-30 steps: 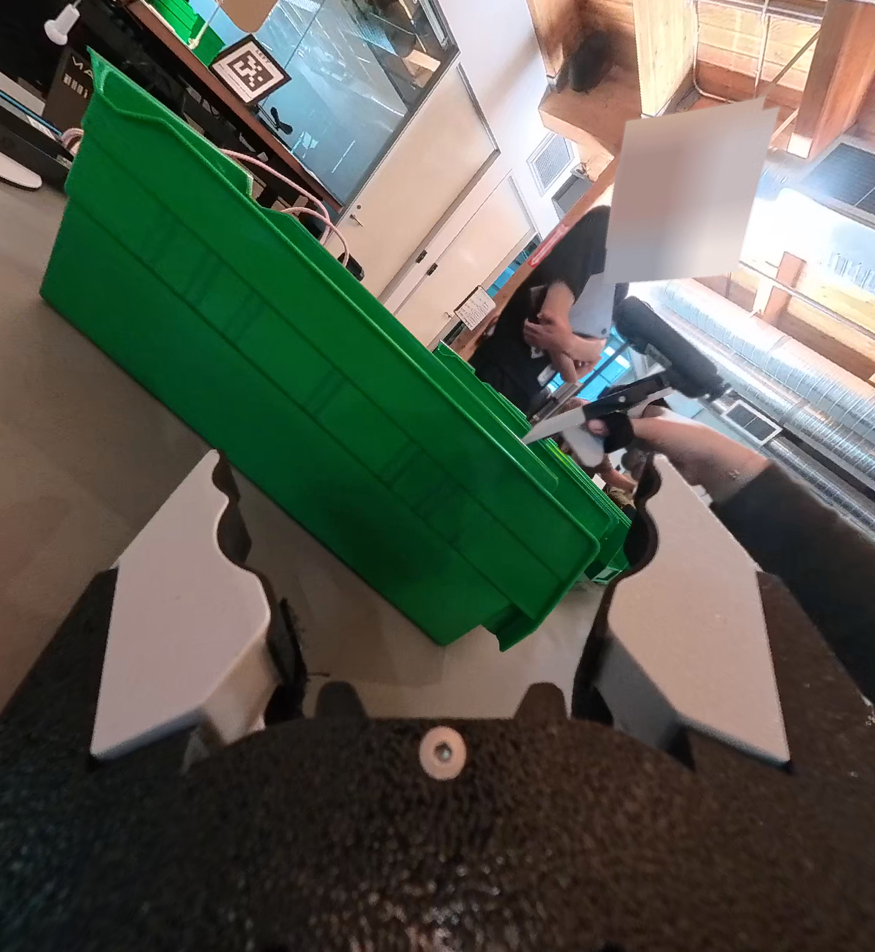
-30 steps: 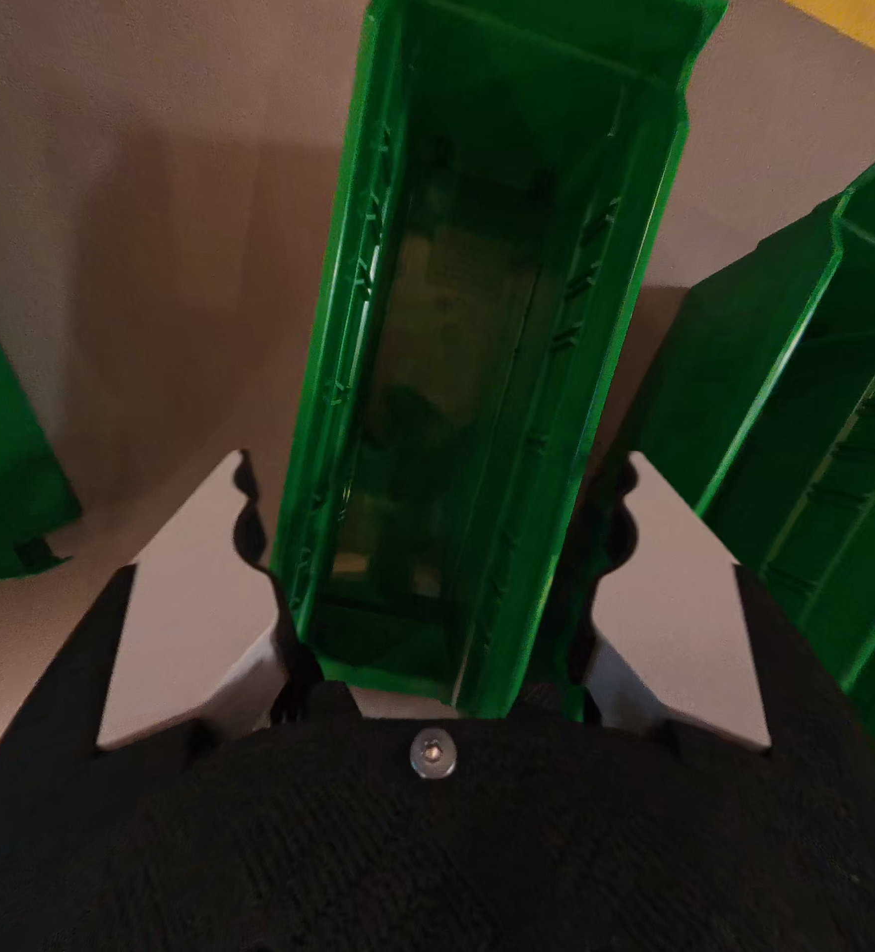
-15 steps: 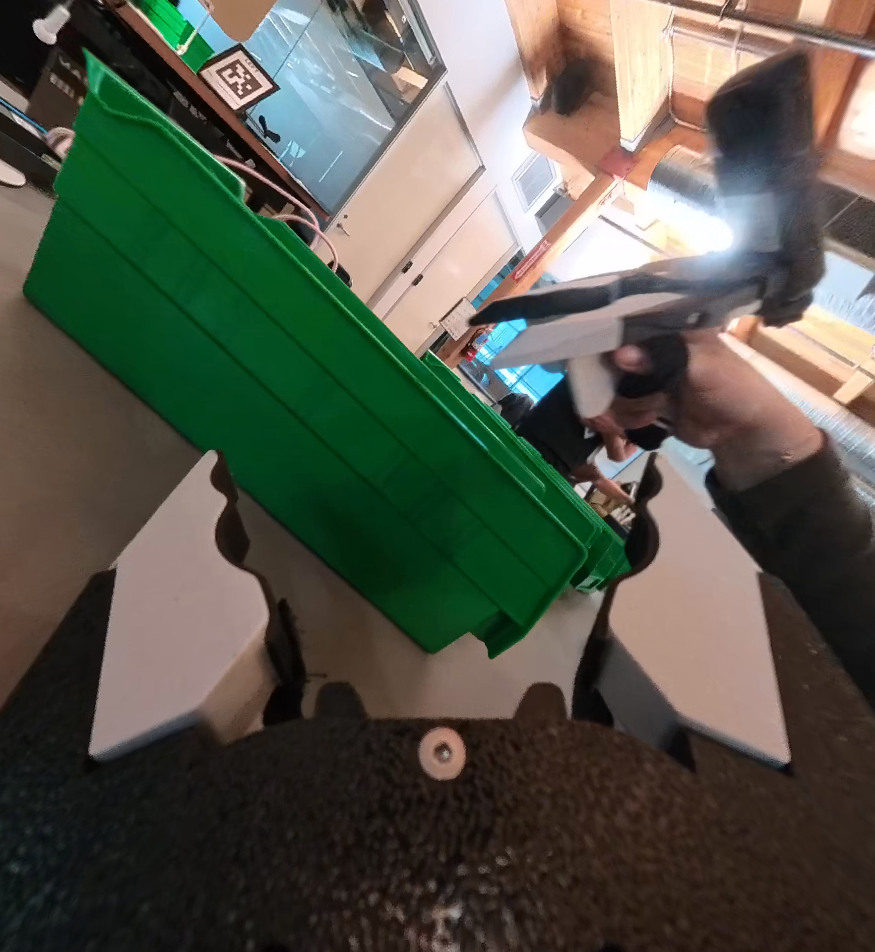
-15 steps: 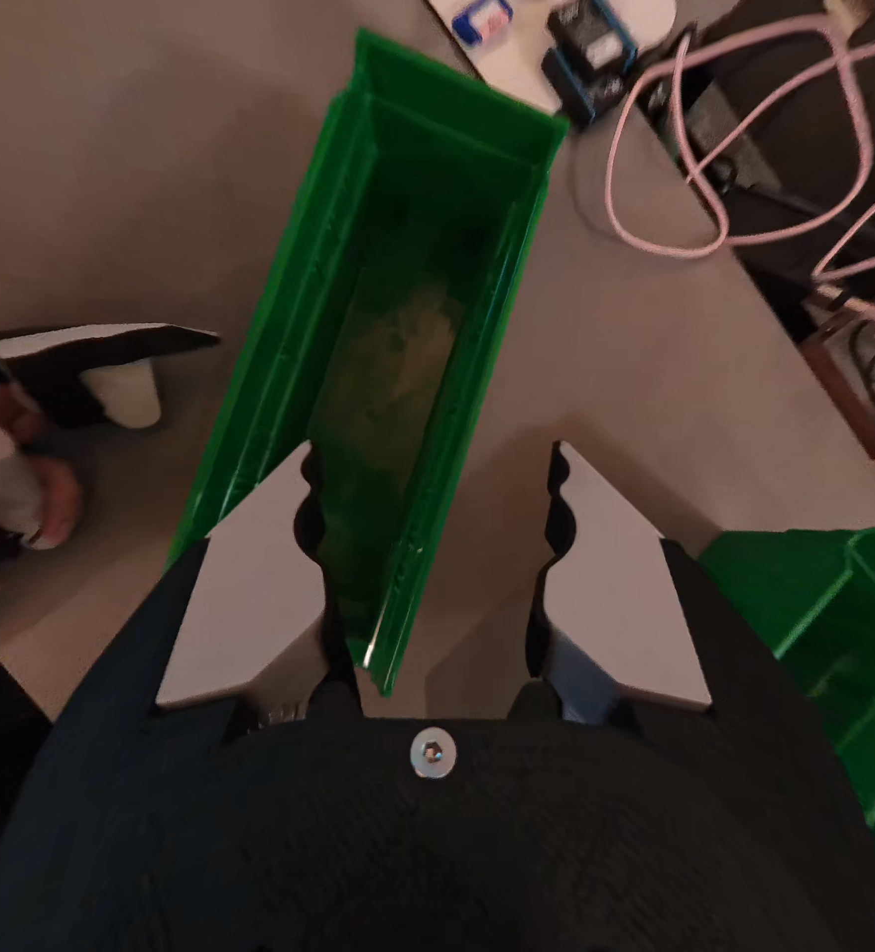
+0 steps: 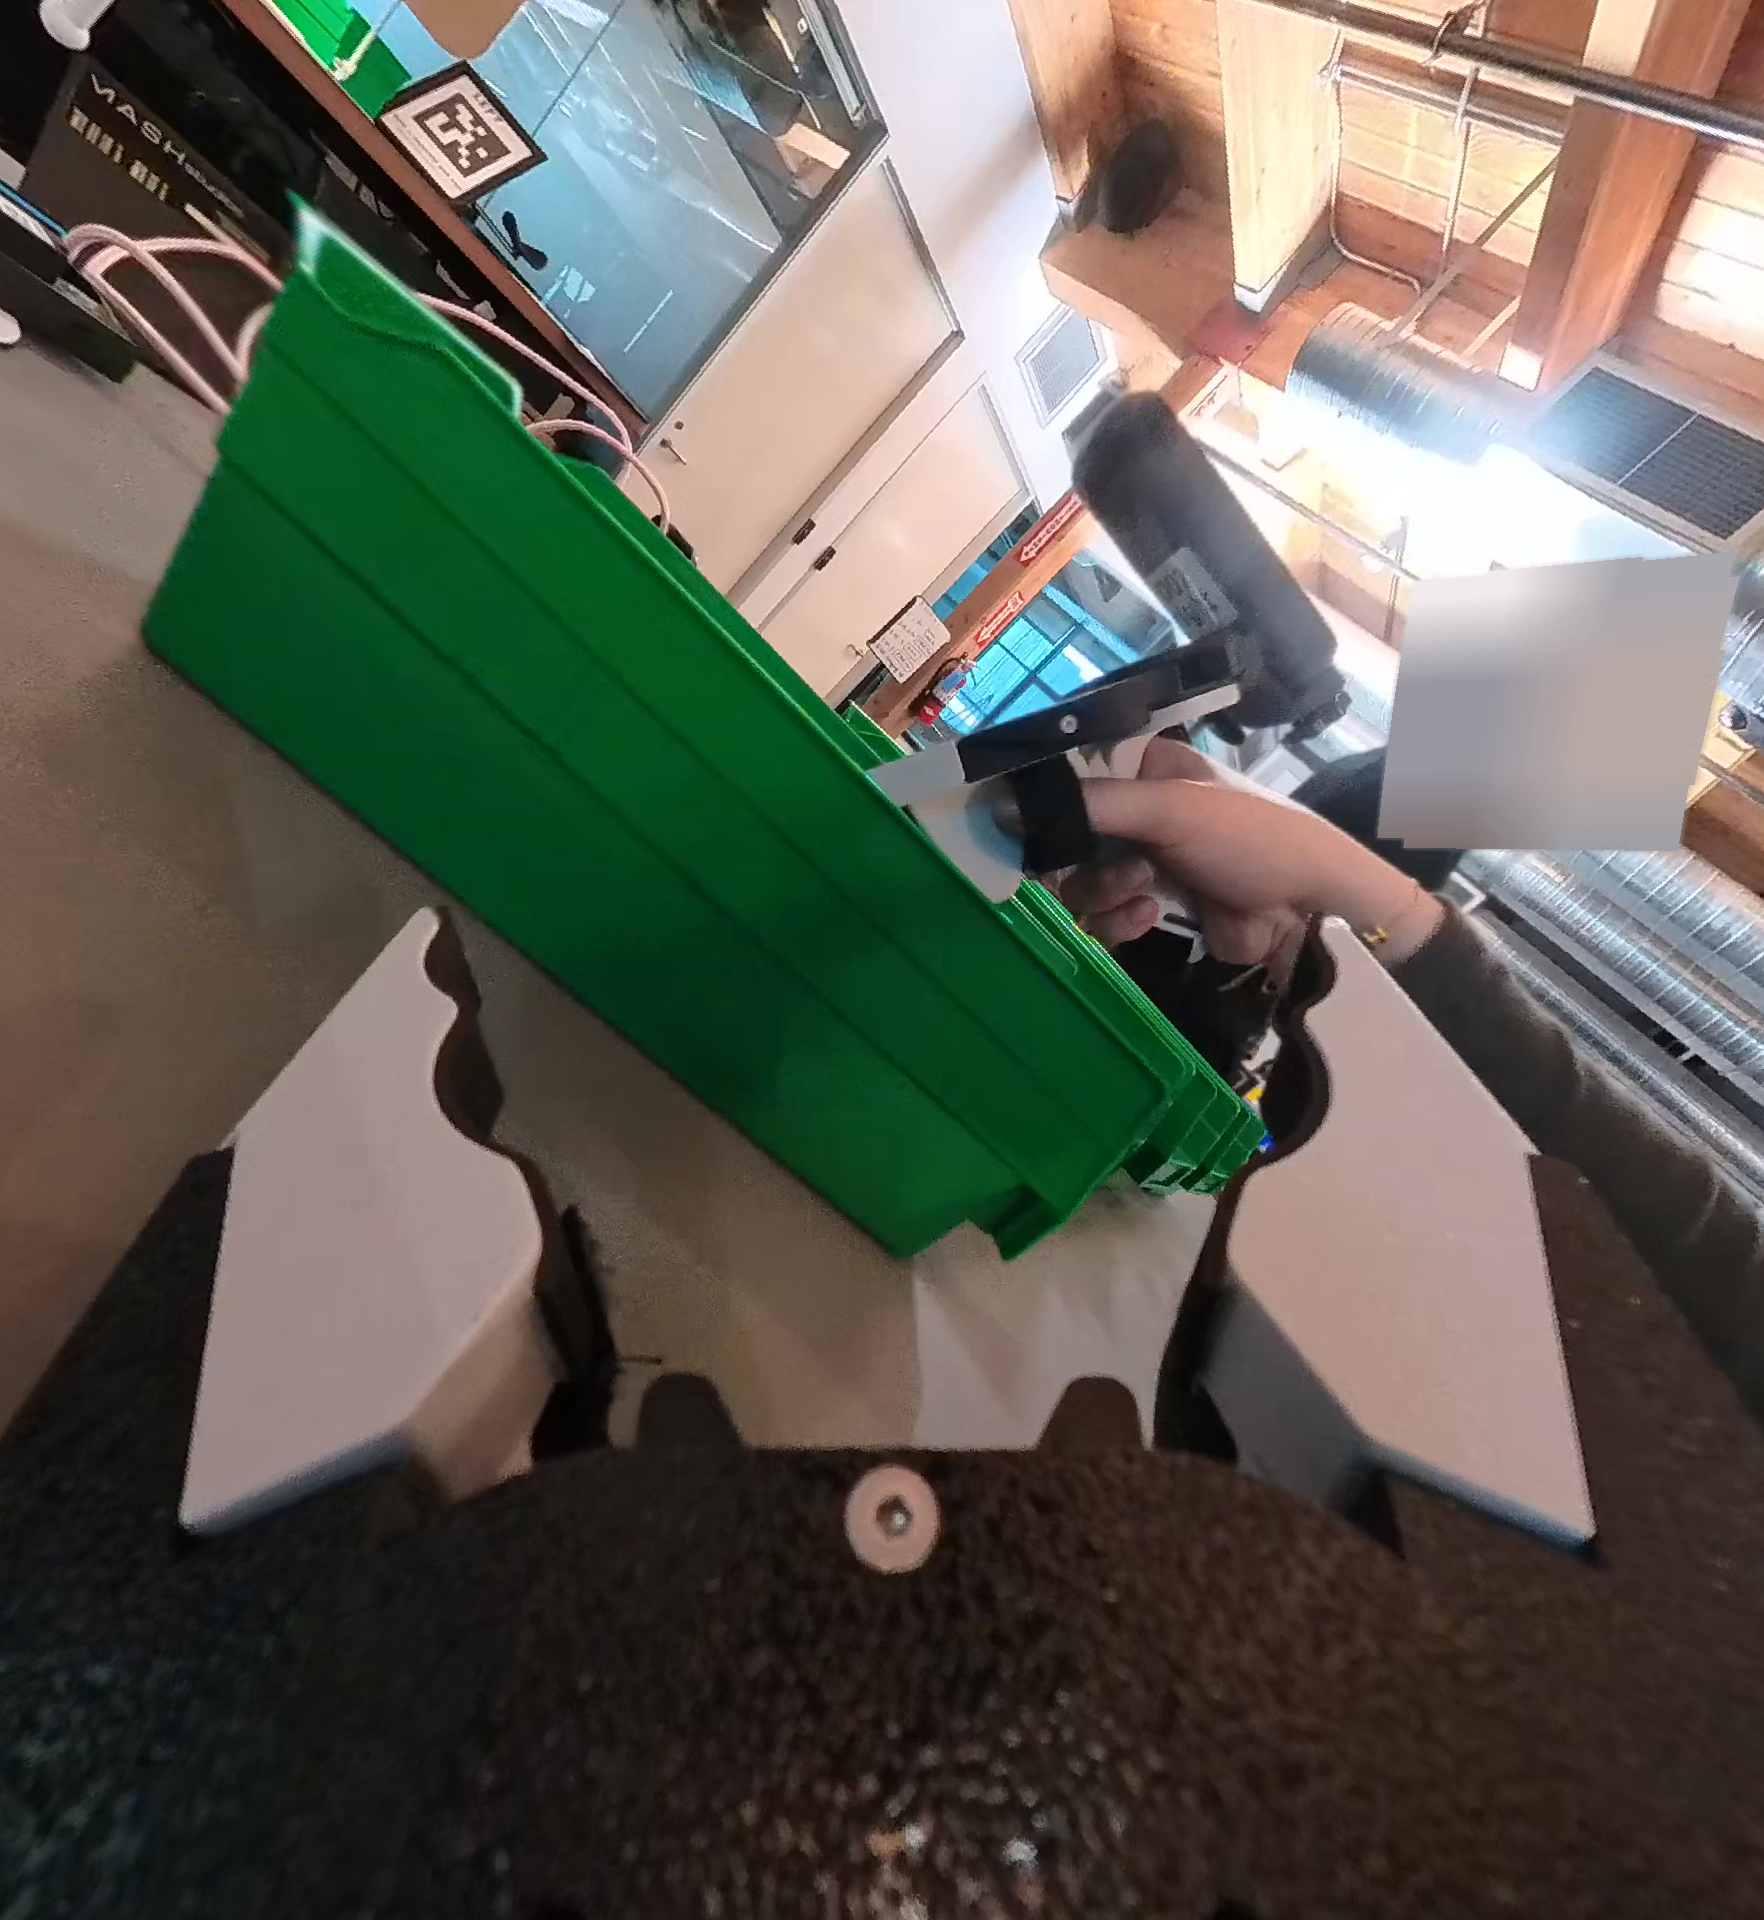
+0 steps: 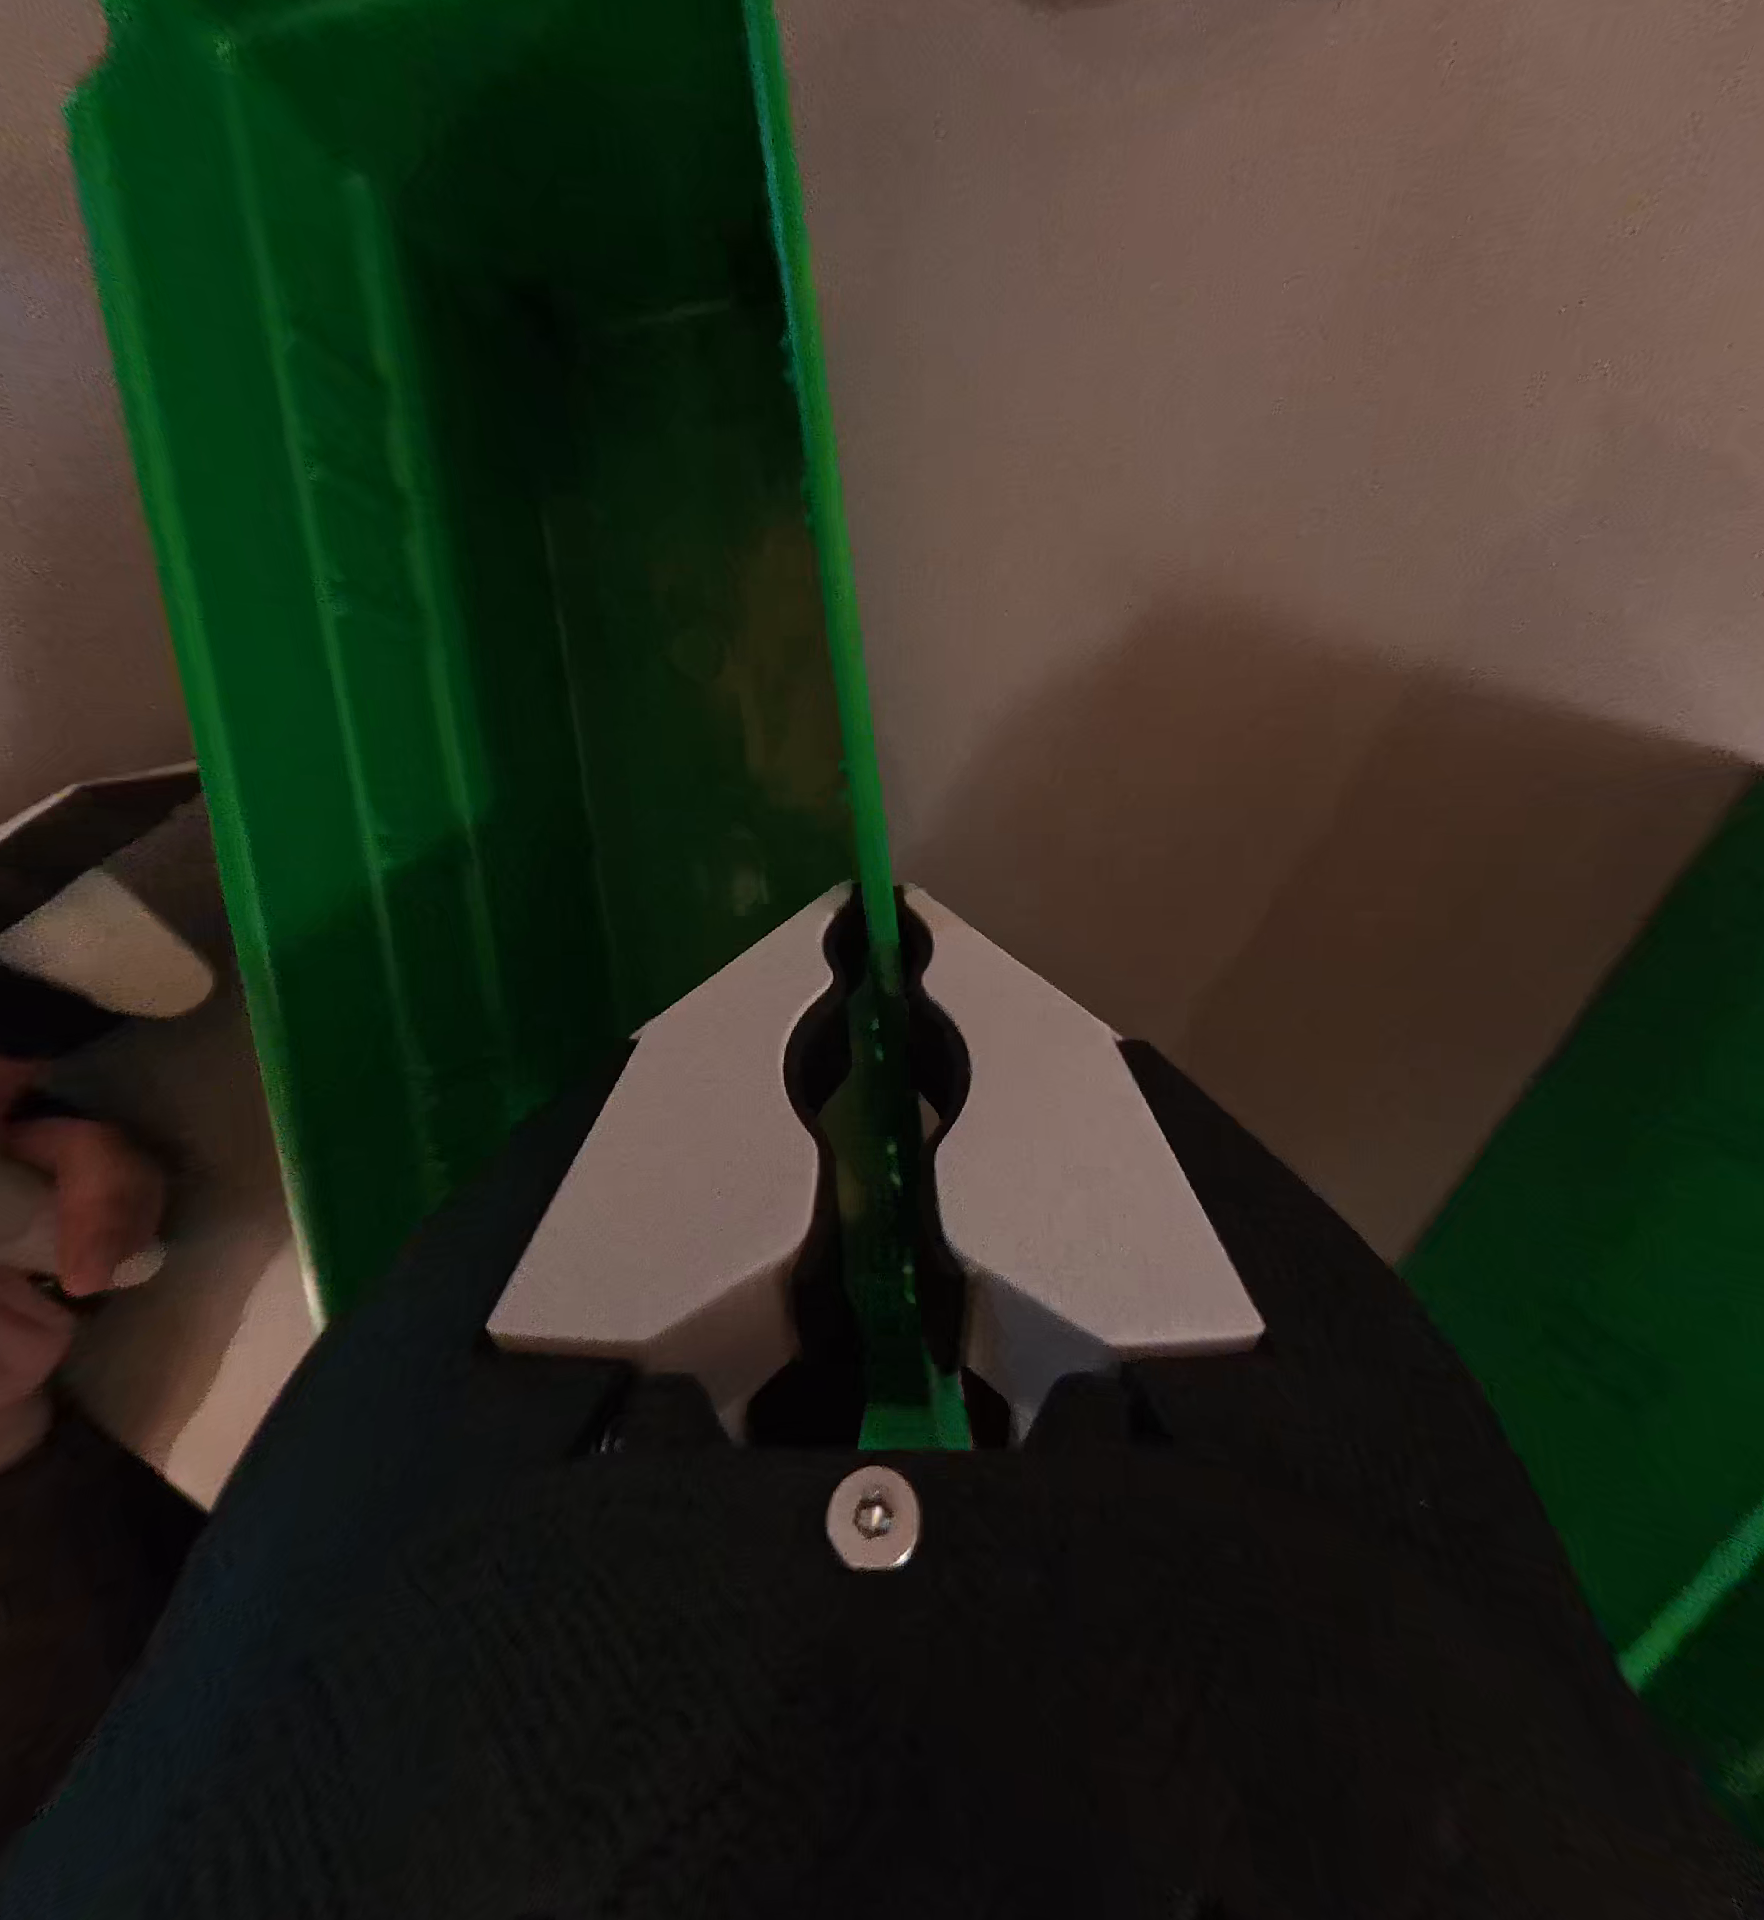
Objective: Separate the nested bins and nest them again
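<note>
A long green bin [image 5: 587, 790] stands on the grey table [image 5: 57, 831]. My left gripper [image 5: 873, 1039] is open and empty, low at the bin's near end, one finger on each side of its corner. My right gripper [image 5: 945, 821], held in a hand, is shut on the bin's top rim. In the right wrist view, my right gripper [image 6: 876, 904] pinches the right side wall of the green bin [image 6: 504, 520], whose inside is empty. The left gripper [image 6: 78, 904] shows at the left edge of that view.
More green bins [image 5: 1195, 1132] stand close behind the long one; a further green bin [image 6: 1636, 1195] is to the right. Pink cables [image 5: 161, 270] and dark equipment [image 5: 78, 156] lie at the table's far edge. A sleeve [image 5: 1636, 1091] is on the right.
My right gripper, open over the bin before, has come down and shut on the bin's side wall. My left gripper has stayed open by the bin's end.
</note>
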Tool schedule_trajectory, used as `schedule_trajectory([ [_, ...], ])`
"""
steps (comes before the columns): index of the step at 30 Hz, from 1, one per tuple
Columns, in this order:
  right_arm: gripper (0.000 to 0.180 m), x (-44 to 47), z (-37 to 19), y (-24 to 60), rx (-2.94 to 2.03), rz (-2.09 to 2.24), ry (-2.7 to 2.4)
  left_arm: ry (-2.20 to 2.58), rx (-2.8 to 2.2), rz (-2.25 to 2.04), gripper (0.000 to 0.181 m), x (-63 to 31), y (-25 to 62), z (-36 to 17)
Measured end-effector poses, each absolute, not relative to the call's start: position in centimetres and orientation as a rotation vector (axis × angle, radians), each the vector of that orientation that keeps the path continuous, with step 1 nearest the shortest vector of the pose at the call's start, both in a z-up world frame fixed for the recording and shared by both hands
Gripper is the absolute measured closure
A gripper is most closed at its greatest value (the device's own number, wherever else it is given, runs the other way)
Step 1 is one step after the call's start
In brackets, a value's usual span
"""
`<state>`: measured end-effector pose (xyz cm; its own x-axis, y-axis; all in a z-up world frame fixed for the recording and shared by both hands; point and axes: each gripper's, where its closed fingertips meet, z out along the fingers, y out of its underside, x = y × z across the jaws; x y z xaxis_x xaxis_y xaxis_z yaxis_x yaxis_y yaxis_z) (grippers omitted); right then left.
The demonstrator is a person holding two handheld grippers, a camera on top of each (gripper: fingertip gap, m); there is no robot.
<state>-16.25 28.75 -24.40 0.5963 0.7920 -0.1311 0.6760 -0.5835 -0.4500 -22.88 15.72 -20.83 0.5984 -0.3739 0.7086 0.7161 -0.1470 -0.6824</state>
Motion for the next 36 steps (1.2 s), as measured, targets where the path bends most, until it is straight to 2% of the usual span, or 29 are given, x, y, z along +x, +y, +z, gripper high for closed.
schedule_trajectory([
  [8, 0.176, -11.2, -24.3, 31.5, -2.529, 0.515, -0.767, -0.308, -1.439, -0.965, 0.033, -22.8, 15.8, -21.0],
  [13, 0.143, -10.8, -25.0, 29.0, -2.553, 0.614, -0.824, -0.306, -1.446, -0.96, 0.033, -22.7, 15.8, -21.0],
  [18, 0.098, -12.0, -24.2, 25.8, -2.546, 0.749, -0.976, -0.306, -1.446, -0.956, 0.033, -22.7, 15.8, -21.0],
  [24, 0.085, -11.0, -21.6, 23.4, -2.462, 0.749, -1.186, -0.304, -1.45, -0.956, 0.034, -22.6, 15.8, -21.1],
  [28, 0.085, -8.4, -13.4, 28.5, -2.097, 0.6, -1.096, -0.311, -1.438, -0.966, 0.033, -22.7, 15.8, -21.0],
  [31, 0.052, -4.6, -11.9, 33.4, -2.123, 0.45, -0.994, -0.308, -1.444, -0.97, 0.033, -22.6, 15.8, -21.1],
  [36, 0.021, -1.7, -16.6, 35.8, -2.374, 0.412, -1.047, -0.316, -1.431, -0.985, 0.033, -22.8, 15.7, -21.0],
])
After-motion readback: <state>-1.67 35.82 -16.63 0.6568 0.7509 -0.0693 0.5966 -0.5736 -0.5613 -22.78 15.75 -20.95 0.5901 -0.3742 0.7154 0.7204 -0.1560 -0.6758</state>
